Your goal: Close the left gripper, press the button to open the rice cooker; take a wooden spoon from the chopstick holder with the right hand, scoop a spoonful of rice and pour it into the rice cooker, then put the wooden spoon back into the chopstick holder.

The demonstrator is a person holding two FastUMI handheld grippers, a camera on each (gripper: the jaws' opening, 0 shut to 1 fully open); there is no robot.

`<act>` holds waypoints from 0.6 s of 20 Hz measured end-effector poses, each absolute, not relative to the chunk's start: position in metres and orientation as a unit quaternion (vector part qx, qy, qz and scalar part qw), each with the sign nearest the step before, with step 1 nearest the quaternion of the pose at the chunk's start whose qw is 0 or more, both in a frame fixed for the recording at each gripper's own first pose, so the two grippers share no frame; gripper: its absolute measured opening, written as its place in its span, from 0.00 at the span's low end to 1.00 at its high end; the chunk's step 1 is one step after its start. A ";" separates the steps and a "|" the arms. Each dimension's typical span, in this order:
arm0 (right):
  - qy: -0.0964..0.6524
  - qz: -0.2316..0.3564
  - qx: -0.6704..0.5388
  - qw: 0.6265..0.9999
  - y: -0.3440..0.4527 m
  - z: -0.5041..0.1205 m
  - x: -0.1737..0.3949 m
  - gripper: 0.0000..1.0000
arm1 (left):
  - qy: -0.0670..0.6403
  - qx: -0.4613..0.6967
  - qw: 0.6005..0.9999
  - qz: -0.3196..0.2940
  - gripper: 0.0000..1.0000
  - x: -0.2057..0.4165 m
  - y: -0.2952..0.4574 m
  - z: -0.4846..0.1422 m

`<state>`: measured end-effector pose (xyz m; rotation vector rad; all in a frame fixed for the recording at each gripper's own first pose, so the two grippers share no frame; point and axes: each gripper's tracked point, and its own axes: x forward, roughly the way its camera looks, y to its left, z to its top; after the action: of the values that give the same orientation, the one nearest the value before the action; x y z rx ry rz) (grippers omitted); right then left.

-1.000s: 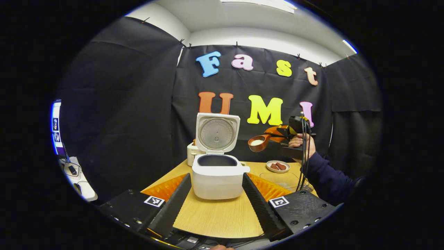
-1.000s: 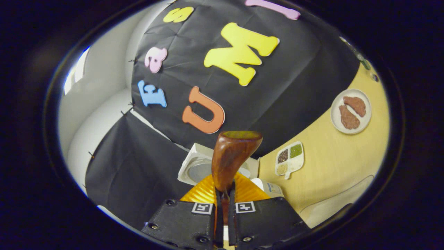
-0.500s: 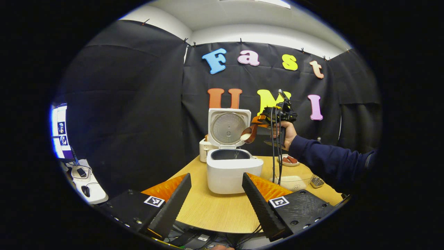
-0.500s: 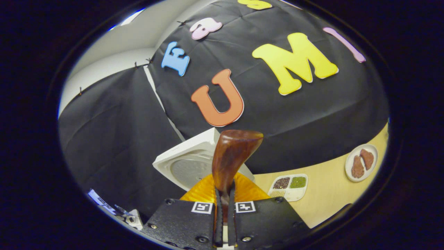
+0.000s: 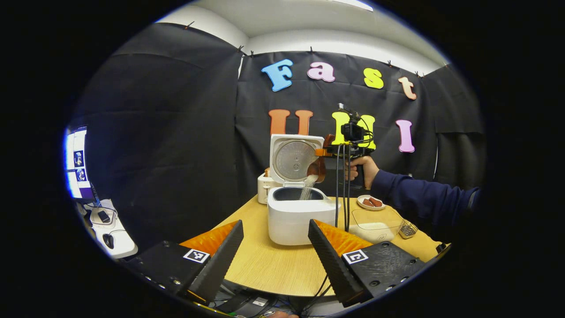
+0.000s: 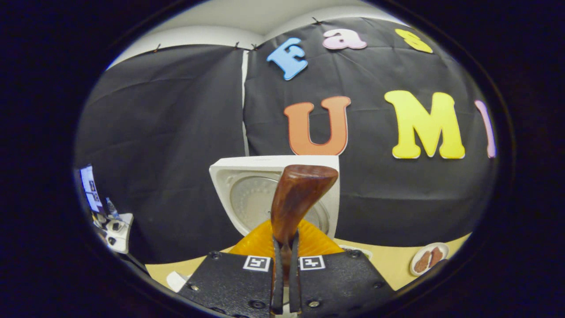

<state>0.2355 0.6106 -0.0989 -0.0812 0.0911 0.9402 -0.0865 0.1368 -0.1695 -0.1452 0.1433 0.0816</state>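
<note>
As before — wooden spoon (image 5: pixel 317 169) now tipped

Light wooden table (image 5: pixel 273 269) carries white rice cooker (image 5: pixel 300 218), lid up. Behind cooker: small white appliance (image 5: pixel 263 187). Right of cooker: white plate (image 5: pixel 370 202) with brown pieces, clear container (image 5: pixel 375 226).

A white rice cooker (image 5: pixel 301 216) is seen on a pale wood-grain table (image 5: pixel 282 269); beside it, a reddish-brown wooden spoon (image 6: pixel 296 198) and white rice (image 5: pixel 307 187).

No legible text, label or number on anything here
</note>
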 end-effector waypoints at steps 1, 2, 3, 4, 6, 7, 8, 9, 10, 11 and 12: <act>0.028 0.455 -0.066 0.888 0.613 -0.098 0.231 0.11 | 0.068 -0.071 0.994 0.042 0.94 -0.087 0.136 -0.168; 0.011 0.456 -0.091 0.885 0.613 -0.099 0.224 0.11 | 0.065 -0.070 0.995 0.042 0.94 -0.086 0.135 -0.166; -0.002 0.459 -0.111 0.881 0.616 -0.099 0.216 0.11 | 0.065 -0.070 0.995 0.040 0.94 -0.086 0.133 -0.167; -0.012 0.463 -0.132 0.876 0.618 -0.101 0.208 0.11 | 0.065 -0.070 0.995 0.040 0.94 -0.085 0.131 -0.167; -0.040 0.461 -0.163 0.872 0.617 -0.098 0.198 0.11 | 0.066 -0.072 0.994 0.041 0.94 -0.082 0.130 -0.167; -0.053 0.459 -0.174 0.870 0.614 -0.096 0.195 0.11 | 0.070 -0.074 0.994 0.040 0.94 -0.082 0.129 -0.168; -0.058 0.457 -0.179 0.870 0.612 -0.094 0.192 0.11 | 0.072 -0.076 0.994 0.041 0.94 -0.083 0.127 -0.169; -0.058 0.457 -0.180 0.869 0.611 -0.096 0.188 0.11 | 0.073 -0.077 0.993 0.043 0.94 -0.082 0.127 -0.169; -0.057 0.458 -0.178 0.869 0.608 -0.095 0.186 0.11 | 0.073 -0.078 0.993 0.043 0.94 -0.082 0.125 -0.170; -0.058 0.456 -0.169 0.872 0.605 -0.092 0.187 0.11 | 0.072 -0.078 0.993 0.042 0.94 -0.081 0.123 -0.168; -0.061 0.455 -0.162 0.874 0.599 -0.088 0.186 0.11 | 0.072 -0.078 0.994 0.040 0.94 -0.082 0.120 -0.168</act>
<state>0.1863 0.5994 -0.0879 -0.3386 -0.1270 0.9499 -0.0817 0.1199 -0.1682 -0.1559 0.1451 0.0806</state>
